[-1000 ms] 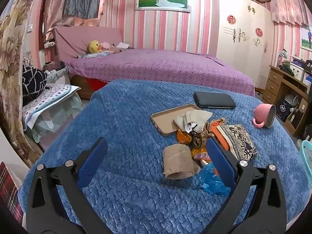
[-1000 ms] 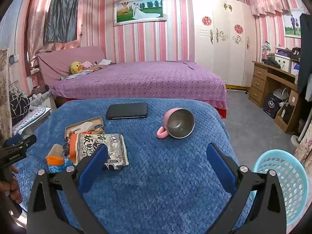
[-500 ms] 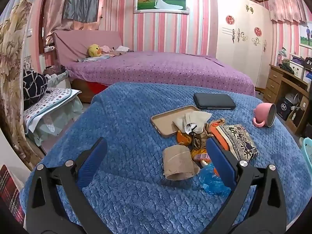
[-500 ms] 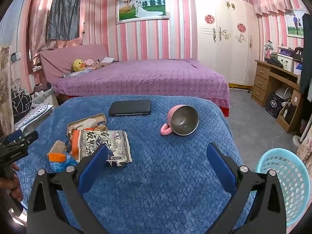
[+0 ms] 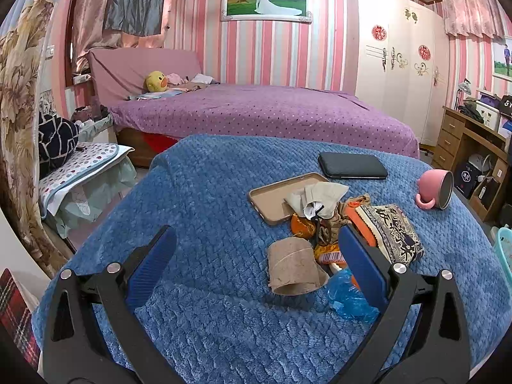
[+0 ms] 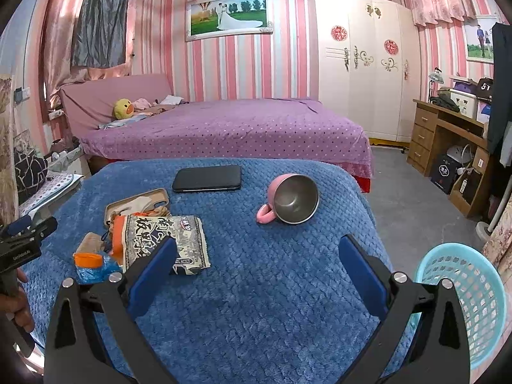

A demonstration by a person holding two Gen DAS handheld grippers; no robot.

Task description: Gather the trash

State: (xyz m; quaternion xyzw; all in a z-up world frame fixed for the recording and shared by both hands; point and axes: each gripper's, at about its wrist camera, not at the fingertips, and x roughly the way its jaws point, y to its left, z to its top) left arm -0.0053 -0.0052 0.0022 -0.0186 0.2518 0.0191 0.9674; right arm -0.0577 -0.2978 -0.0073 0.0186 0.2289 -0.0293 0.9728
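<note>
Nearest the left wrist camera, the left tool [image 5: 256, 256] hung with its jaws spread wide and nothing between them, just above the blue blanket [image 5: 208, 192] that covered the counter. Between its blue pads [image 5: 363, 267] lay a flattened cardboard roll [image 5: 294, 268], with a crumpled blue plastic bag [image 5: 348, 297] beside it at the right finger. Just beyond sat the rest of the trash heap: an orange wrapper [image 5: 300, 225], a patterned snack packet [image 5: 395, 233] and a wad of white tissue [image 5: 316, 196] resting partly on a tan phone case [image 5: 272, 195]. Farther back lay a black phone [image 5: 352, 165], and well to the right a pink mug [image 5: 436, 188] lay tipped on its side.

Over the bare blanket the right tool [image 6: 256, 264] was likewise wide open and empty, the snack packet just past its left finger. A light blue basket [image 6: 464, 304] stood on the floor off the counter's right edge. At the far left, a hand [image 6: 17, 304] gripped the other tool's handle. Behind everything stretched a purple bed [image 6: 224, 128].
</note>
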